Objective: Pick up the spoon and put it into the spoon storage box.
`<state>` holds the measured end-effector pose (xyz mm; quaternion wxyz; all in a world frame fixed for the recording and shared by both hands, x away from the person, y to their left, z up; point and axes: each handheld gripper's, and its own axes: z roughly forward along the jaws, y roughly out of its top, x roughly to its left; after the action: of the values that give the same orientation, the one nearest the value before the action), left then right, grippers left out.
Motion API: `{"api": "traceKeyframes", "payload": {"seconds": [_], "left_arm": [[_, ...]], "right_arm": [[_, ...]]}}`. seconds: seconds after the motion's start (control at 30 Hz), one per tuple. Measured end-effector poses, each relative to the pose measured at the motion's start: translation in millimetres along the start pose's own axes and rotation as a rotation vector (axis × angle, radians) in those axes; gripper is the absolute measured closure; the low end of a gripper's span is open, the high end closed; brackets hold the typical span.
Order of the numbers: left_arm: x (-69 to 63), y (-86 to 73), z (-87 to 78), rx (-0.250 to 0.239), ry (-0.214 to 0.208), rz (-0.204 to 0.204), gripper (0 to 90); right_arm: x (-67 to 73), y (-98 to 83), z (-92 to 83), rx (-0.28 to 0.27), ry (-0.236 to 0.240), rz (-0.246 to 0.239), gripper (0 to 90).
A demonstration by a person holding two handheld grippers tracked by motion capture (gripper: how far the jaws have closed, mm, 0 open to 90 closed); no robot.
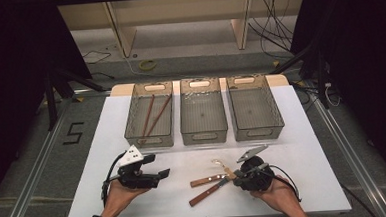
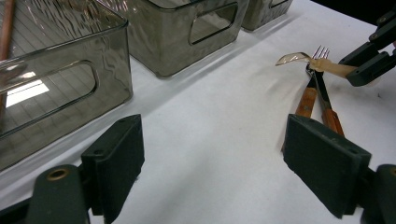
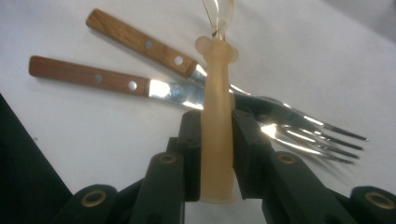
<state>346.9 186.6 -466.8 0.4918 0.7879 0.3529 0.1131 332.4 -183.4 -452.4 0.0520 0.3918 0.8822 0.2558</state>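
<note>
A spoon point(image 1: 226, 169) with a pale translucent handle point(image 3: 216, 116) and a clear bowl point(image 2: 292, 58) lies across the heads of two wooden-handled forks point(image 1: 207, 180) on the white table. My right gripper point(image 3: 216, 135) is shut on the spoon's handle, its pads pressing on both sides; in the high view it point(image 1: 233, 175) sits at the front right. The forks point(image 3: 135, 39) lie crossed beneath, tines toward the right gripper. At the front left my left gripper point(image 1: 164, 174) rests open, with nothing between its jaws point(image 2: 212, 158), pointing toward the forks point(image 2: 308, 100).
Three smoky clear bins stand in a row at the back of the white table: the left bin point(image 1: 131, 116) holds two brown chopsticks point(image 1: 147, 117), while the middle bin point(image 1: 204, 135) and right bin point(image 1: 257, 132) look bare inside. Cables trail from both grippers.
</note>
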Motion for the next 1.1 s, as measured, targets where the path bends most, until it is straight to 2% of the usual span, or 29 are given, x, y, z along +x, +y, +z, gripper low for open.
{"api": "traceKeyframes", "payload": {"seconds": [0.23,0.5,0.73,1.1], "left_arm": [[0.6,0.3,-1.8,-0.023,0.001,-0.003,19.9],[0.7,-0.2,-1.9,-0.023,0.001,-0.004,19.7],[1.5,-0.5,-2.3,-0.028,0.003,-0.006,19.6],[3.6,-1.0,-3.6,-0.038,0.011,-0.010,19.8]], "right_arm": [[-2.9,7.7,-13.7,-0.064,-0.004,0.003,75.5],[-8.3,25.0,-22.7,-0.120,-0.005,0.002,75.6],[-13.8,55.3,-31.1,-0.185,-0.018,-0.004,75.6],[-23.0,89.0,-34.3,-0.235,-0.031,0.003,75.6]]}}
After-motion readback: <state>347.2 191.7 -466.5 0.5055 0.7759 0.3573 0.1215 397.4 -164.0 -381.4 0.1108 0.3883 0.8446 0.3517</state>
